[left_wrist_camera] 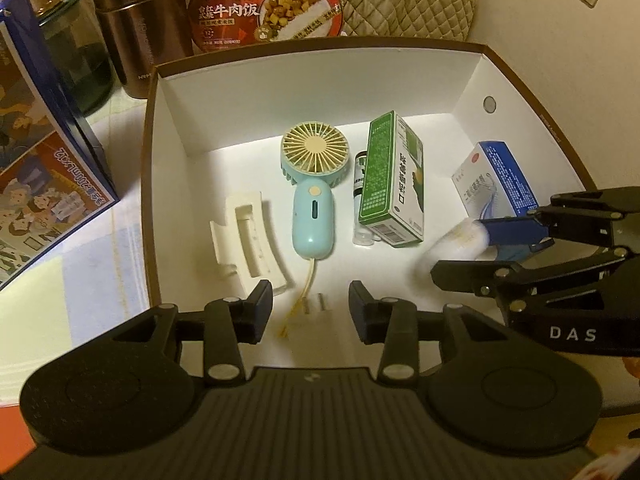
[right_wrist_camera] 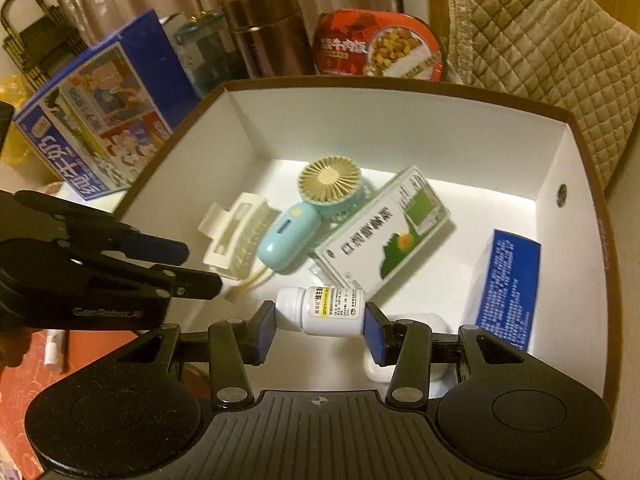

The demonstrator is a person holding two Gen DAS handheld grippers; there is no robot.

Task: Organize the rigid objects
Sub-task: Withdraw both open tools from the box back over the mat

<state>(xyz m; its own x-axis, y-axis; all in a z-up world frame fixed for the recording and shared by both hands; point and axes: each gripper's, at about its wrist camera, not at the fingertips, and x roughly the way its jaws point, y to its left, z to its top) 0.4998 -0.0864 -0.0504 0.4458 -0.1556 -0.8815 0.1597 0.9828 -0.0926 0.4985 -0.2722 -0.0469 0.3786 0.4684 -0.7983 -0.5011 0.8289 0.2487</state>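
Observation:
An open white cardboard box (left_wrist_camera: 320,46) (right_wrist_camera: 400,84) with a brown rim holds a cream hair claw (left_wrist_camera: 248,240) (right_wrist_camera: 234,236), a pale blue hand fan (left_wrist_camera: 314,216) (right_wrist_camera: 288,240), a green-and-white medicine carton (left_wrist_camera: 394,184) (right_wrist_camera: 384,236), a small vial (left_wrist_camera: 362,200) and a blue-and-white medicine carton (left_wrist_camera: 496,180) (right_wrist_camera: 508,288). My right gripper (right_wrist_camera: 320,320) (left_wrist_camera: 460,252) is shut on a white pill bottle (right_wrist_camera: 328,310) (left_wrist_camera: 456,240), gripped end to end low over the box's near right. My left gripper (left_wrist_camera: 310,312) (right_wrist_camera: 200,266) stands open over the near edge, above a small white plug (left_wrist_camera: 314,310).
Behind the box stand a brown flask (left_wrist_camera: 136,28) (right_wrist_camera: 268,28), a red ready-meal tub (left_wrist_camera: 268,8) (right_wrist_camera: 380,46), a green glass jar (left_wrist_camera: 76,60) and a blue printed carton (left_wrist_camera: 44,160) (right_wrist_camera: 96,108). A quilted cushion (right_wrist_camera: 552,60) lies at the right. A white rounded case (right_wrist_camera: 376,370) sits under my right fingers.

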